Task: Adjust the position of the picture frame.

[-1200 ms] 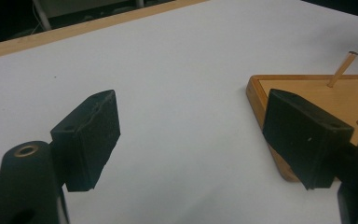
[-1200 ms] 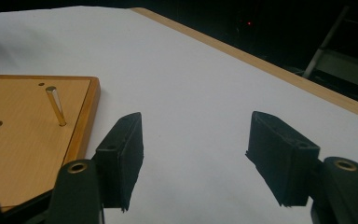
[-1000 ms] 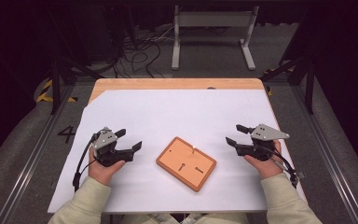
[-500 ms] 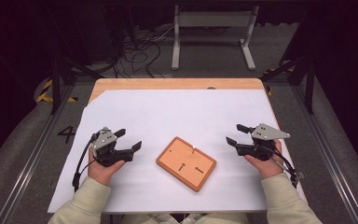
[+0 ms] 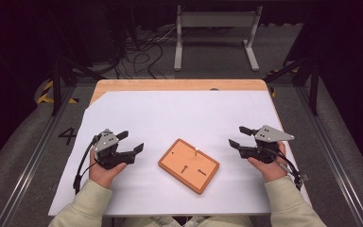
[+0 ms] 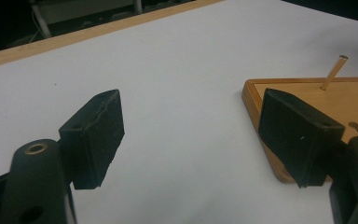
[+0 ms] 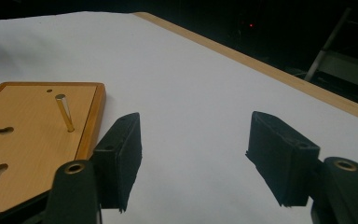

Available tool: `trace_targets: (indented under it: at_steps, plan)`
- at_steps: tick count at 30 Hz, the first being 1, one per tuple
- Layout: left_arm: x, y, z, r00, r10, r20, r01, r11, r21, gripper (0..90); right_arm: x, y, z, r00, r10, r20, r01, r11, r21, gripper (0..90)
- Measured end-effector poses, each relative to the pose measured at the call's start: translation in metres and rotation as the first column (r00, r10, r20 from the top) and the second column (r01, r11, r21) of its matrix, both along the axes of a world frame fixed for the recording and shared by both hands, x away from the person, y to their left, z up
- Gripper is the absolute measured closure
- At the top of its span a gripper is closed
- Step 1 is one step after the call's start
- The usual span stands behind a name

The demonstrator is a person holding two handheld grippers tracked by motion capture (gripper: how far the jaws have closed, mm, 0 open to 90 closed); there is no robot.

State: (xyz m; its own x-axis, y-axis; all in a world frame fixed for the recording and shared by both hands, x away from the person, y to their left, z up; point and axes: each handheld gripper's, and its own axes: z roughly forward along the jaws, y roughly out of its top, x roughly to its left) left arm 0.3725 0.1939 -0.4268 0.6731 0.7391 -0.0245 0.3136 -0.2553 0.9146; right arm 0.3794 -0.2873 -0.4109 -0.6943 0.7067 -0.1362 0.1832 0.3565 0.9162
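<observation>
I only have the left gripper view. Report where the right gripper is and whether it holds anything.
Observer: The right gripper is to the right of the wooden board, apart from it, with its jaws open and nothing between them.
Operator: Now describe the board's face beyond the peg.
Observer: Two keyhole slots are cut into it side by side, nearer the person than the peg.
</observation>
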Motion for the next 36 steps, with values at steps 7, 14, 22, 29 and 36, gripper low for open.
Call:
trace_targets:
  at_steps: [7, 14, 22, 29, 36]
  plan:
    - [-0.001, 0.001, 0.002, 0.9999, -0.011, -0.006, 0.011, 0.9999, -0.004, 32.1, -0.003, 0.003, 0.004, 0.9967, 0.051, -0.063, -0.052, 0.9985, -0.020, 73.4]
    - [-0.002, 0.000, 0.002, 0.9999, -0.013, -0.001, 0.013, 0.9999, 0.004, 32.6, -0.005, 0.013, 0.008, 0.9879, 0.073, -0.137, -0.083, 0.9944, -0.066, 90.0]
    - [-0.003, 0.000, 0.003, 0.9998, -0.017, -0.008, 0.017, 0.9998, 0.007, 33.4, 0.001, 0.030, 0.005, 0.9707, 0.066, -0.231, -0.101, 0.9843, -0.145, 90.0]
    - [-0.002, 0.000, 0.003, 0.9996, -0.023, -0.014, 0.023, 0.9997, 0.012, 33.9, 0.010, 0.043, -0.010, 0.9271, 0.043, -0.372, -0.127, 0.9711, -0.202, 90.0]
    - [-0.002, -0.001, 0.002, 0.9994, -0.025, -0.023, 0.026, 0.9996, 0.015, 34.6, 0.013, 0.049, -0.023, 0.8887, 0.049, -0.456, -0.177, 0.9541, -0.242, 90.0]
